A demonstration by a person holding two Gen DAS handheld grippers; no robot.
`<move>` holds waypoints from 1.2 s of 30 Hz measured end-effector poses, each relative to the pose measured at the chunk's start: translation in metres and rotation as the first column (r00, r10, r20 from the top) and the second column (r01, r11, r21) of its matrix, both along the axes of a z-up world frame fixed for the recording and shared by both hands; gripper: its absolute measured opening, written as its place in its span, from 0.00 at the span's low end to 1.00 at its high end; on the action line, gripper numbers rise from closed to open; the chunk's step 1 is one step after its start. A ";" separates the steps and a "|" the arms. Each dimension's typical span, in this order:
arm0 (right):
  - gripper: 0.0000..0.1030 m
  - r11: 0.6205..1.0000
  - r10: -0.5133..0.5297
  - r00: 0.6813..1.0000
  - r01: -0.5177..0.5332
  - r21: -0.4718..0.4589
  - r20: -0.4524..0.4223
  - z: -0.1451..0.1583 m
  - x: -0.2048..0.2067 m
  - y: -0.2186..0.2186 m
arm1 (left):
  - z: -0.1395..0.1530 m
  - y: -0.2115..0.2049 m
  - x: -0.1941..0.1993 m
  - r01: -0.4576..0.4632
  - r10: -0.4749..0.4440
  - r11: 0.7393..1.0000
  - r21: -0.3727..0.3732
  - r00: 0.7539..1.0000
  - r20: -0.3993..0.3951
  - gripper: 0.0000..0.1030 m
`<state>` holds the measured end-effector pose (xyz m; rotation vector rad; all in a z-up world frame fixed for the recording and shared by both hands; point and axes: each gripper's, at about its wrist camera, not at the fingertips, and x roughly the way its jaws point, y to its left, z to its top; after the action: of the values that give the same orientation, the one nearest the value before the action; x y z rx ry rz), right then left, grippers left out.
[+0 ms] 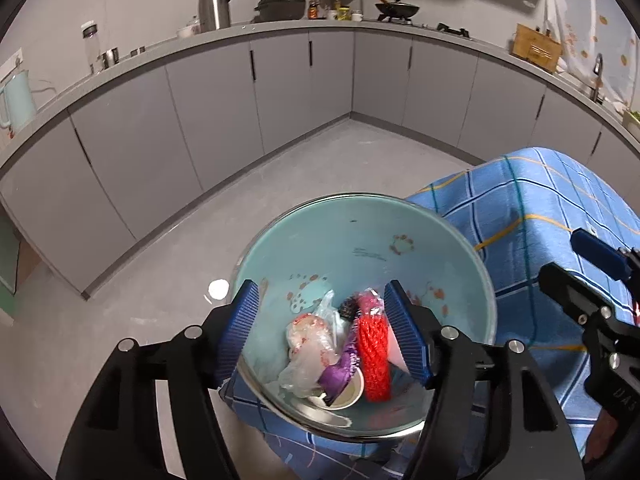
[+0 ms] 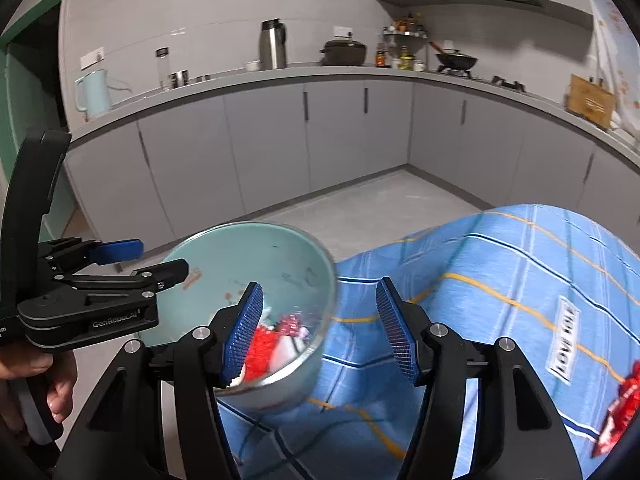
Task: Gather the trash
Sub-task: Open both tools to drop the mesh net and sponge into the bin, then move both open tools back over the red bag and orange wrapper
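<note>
Black moulded plastic with white lettering: my left gripper [image 2: 138,258], seen from the right wrist camera, is showing "GenRoboLAI" or close to it; the middle letters are blurring. On the blue checked tablecloth [image 2: 500,280] a white tag [image 2: 564,344] is reading "LOVE", and its second word I cannot make out.

The trash is sitting inside a pale teal bowl [image 1: 360,232] with a shiny metal rim, and the bowl is resting at the corner of the cloth-covered table. Inside I am seeing a red mesh net bag [image 1: 374,354], tube-shaped and coarse; a crumpled clear plastic bag [image 1: 308,344] with reddish print; a glossy purple wrapper [image 1: 340,372]; and a small white paper cup [image 1: 348,394] lying on its side. The items are touching one another in a heap toward the near wall. The bowl's inner surface is smooth, with small brown floral marks.

My left gripper [image 1: 320,328] is hovering over the bowl with its ribbed blue pads [image 1: 240,328] standing apart on either side of the heap, pressing on nothing. My right gripper [image 2: 320,328] is likewise spread wide and holding nothing; its left pad is overlapping the bowl's rim in view, its right pad is over the cloth. A crinkled red foil wrapper [image 2: 618,412] is lying on the cloth at the far right edge, blurred.
</note>
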<state>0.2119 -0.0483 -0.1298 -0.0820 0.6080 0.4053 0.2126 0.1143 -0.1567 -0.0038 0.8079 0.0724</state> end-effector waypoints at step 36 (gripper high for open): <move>0.56 0.620 -0.780 0.613 0.784 -0.029 -0.126 -0.028 -0.074 -0.323 | 0.013 -0.291 0.020 0.504 -0.504 0.864 0.006 0.863 0.044 0.88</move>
<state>0.1377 -0.3711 -0.1573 0.2472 0.7028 -0.4579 0.2327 -0.1767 -0.1434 0.2008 0.7426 -0.4279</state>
